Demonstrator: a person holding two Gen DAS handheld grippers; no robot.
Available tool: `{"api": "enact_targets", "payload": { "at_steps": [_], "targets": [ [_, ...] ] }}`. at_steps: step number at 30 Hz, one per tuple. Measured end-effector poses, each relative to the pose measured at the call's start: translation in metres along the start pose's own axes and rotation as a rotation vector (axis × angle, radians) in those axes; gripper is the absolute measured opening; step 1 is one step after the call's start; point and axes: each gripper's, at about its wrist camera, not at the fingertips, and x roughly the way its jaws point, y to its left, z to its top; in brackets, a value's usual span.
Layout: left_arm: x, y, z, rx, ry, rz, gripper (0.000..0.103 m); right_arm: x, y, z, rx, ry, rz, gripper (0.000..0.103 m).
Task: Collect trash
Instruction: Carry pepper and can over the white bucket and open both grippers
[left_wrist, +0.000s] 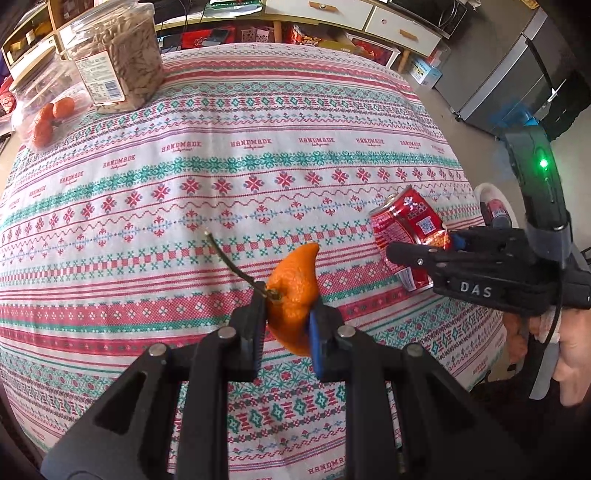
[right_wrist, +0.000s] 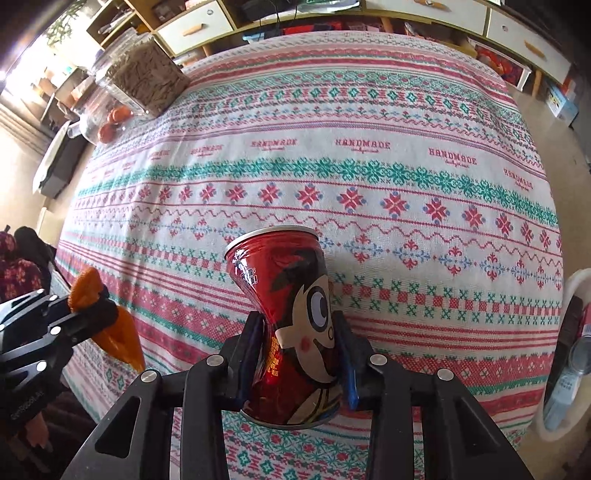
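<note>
Our left gripper is clamped on a curl of orange peel, its pads pressed against both sides of it, and a thin stem sticks out from the peel to the upper left. In the right wrist view we see that same gripper at the left edge, with the peel poking out above and below its fingers. Our right gripper holds a crushed red can at its pinched waist, one pad on each side; the jaws are drawn in narrow around the dent. The can bears a cartoon face and its silver rim points away from us. From the left wrist view the can shows tilted at the tip of the right gripper, whose handle sits in a hand at the right edge.

Both pieces of trash hang above the table, which is covered with a cloth patterned in red and green bands. At the far left corner we see a clear jar filled with pale seeds, and just beside it a clear container with small orange fruits. Off the table's right edge there is a white bin; we make out some items inside it, too cut off to name. Behind the table runs a low cabinet with drawers.
</note>
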Motion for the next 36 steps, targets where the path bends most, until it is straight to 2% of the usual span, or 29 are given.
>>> {"api": "enact_targets", "payload": {
  "at_steps": [8, 13, 19, 23, 31, 36],
  "targets": [
    [0.002, -0.02, 0.005, 0.026, -0.008, -0.025, 0.022, -0.054, -0.035, -0.018, 0.044, -0.103, 0.0, 0.038],
    [0.007, -0.049, 0.008, 0.056, -0.014, -0.054, 0.022, -0.09, -0.086, -0.037, 0.102, -0.169, -0.056, 0.038],
    [0.013, -0.105, 0.018, 0.104, -0.024, -0.143, 0.022, -0.13, -0.183, -0.072, 0.274, -0.239, -0.144, 0.038],
    [0.025, -0.162, 0.029, 0.187, -0.023, -0.173, 0.022, -0.148, -0.241, -0.091, 0.389, -0.274, -0.163, 0.038],
    [0.066, -0.273, 0.053, 0.291, -0.007, -0.262, 0.022, -0.147, -0.306, -0.124, 0.496, -0.252, -0.151, 0.038],
    [0.095, -0.308, 0.063, 0.315, -0.004, -0.267, 0.022, -0.144, -0.324, -0.133, 0.524, -0.243, -0.125, 0.038]
  ]
}}
